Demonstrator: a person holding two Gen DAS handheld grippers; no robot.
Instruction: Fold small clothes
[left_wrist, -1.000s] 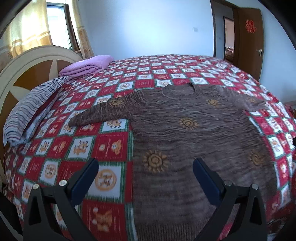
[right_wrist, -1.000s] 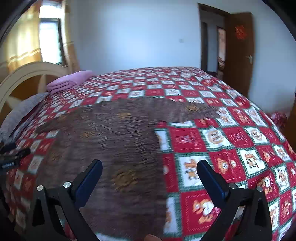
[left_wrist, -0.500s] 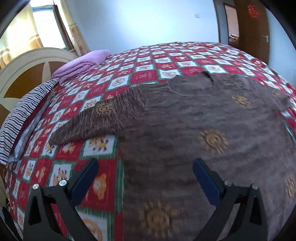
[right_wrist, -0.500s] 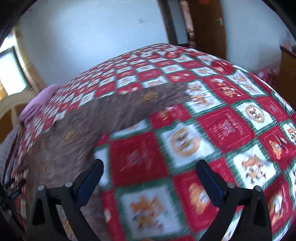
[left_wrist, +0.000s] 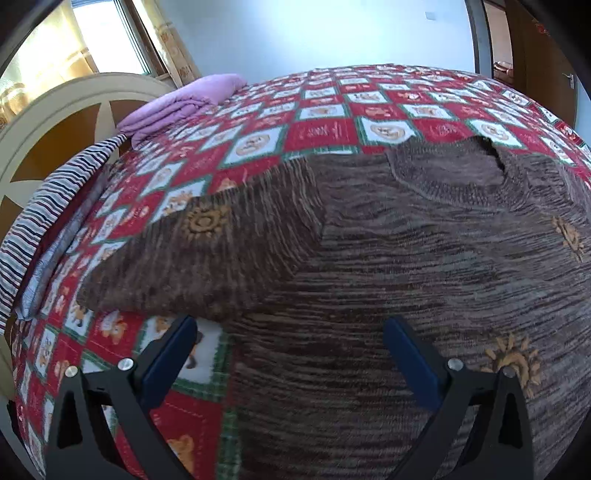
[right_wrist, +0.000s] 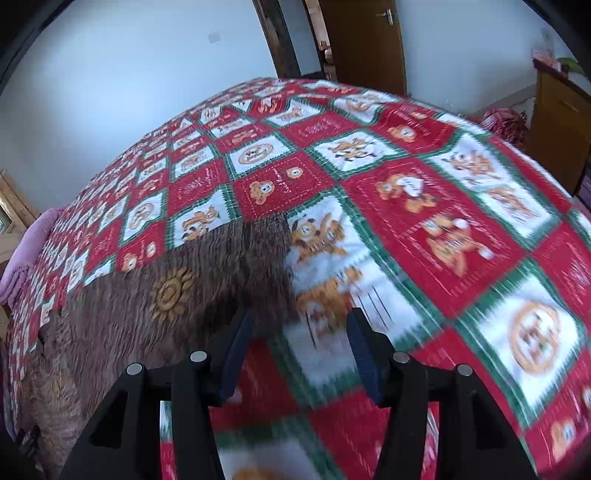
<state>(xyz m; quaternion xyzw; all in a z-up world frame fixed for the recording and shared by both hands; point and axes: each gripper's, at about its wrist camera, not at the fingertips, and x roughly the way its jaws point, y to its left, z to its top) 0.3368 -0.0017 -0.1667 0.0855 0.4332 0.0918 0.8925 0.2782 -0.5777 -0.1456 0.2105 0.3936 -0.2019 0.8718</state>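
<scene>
Red patchwork bedspread (left_wrist: 325, 129) under brown sweater (left_wrist: 406, 258)

left tongs (left_wrist: 288, 332): matte black angular frames, triangular cut-outs in each arm, two round silver screw heads per side, flat dark-blue pads (left_wrist: 410, 360) lining the inner faces of both fingers. right tongs (right_wrist: 299, 325): same black skeletal build, same silver screws in pairs near the finger roots, blue pads (right_wrist: 360, 349) with fine ridging along the edge. no cables, markings, sleeves or skin in view.
</scene>
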